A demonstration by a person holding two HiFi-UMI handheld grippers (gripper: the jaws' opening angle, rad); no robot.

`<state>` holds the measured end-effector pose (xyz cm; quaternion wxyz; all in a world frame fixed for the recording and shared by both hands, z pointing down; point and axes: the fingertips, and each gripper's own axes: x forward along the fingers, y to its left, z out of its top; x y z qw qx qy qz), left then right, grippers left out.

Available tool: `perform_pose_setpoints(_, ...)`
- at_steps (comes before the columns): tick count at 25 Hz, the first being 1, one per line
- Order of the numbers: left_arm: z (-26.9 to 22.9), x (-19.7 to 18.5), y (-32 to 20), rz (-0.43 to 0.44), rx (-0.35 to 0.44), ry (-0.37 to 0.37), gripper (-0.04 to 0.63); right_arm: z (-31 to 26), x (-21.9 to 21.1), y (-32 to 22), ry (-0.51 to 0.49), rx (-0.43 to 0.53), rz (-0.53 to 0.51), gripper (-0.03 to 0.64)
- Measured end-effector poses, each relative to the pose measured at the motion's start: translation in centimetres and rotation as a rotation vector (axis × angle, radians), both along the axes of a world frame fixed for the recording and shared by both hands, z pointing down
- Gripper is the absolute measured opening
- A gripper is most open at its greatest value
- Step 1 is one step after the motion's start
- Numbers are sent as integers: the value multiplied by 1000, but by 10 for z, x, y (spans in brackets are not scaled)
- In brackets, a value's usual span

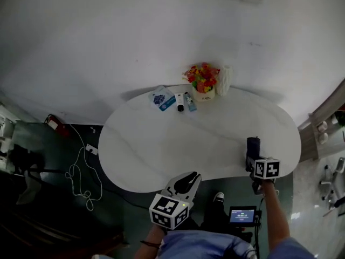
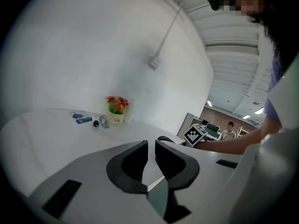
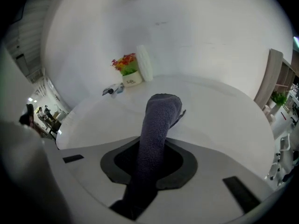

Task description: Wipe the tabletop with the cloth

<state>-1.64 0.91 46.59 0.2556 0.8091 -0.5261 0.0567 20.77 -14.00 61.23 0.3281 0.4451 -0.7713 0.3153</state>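
A white kidney-shaped tabletop (image 1: 161,144) fills the middle of the head view. My right gripper (image 1: 253,147) is over its front right part, shut on a dark grey cloth (image 3: 156,129) that sticks out forward between the jaws, its tip resting on the tabletop (image 3: 224,120). The same cloth (image 1: 253,145) shows as a dark bundle in the head view. My left gripper (image 1: 187,180) hangs at the table's front edge; its jaws stand nearly together with a thin slit and nothing between them (image 2: 151,160).
At the back of the table stand a small pot of colourful flowers (image 1: 202,80) with a white roll (image 1: 223,80) beside it, a blue packet (image 1: 161,98) and two small tubes (image 1: 185,101). White cable (image 1: 81,171) lies on the dark floor at left. Shelving (image 1: 323,128) stands at right.
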Motion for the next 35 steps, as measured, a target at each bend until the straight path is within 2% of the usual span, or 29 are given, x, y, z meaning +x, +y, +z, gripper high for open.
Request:
perform_pose_setpoints(6,9,-80,39,-46,-8,-1,58,27,-102,44,45,-27,-97,83)
perform_pose_setpoints(12,14,-133,64,-79,-4,6,58,49,-175,84,95,-64,-201,83)
perform_pose_setpoints(21,16,-192,93,-153,3,29,58,53,-294,142,67,-86,-362,83)
perform_pose_setpoints(26,15,-232,114,-226,4,22,58,53,-357,172,24,-109,-410,83)
perform_pose_setpoints(31,12,-275,140,-314,9,-15,58,55,-422,210,-30,-146,-492,83)
perform_pose_setpoints(35,17,-314,171,-411,-17,-57,58,54,-467,242,-62,-171,-571,83)
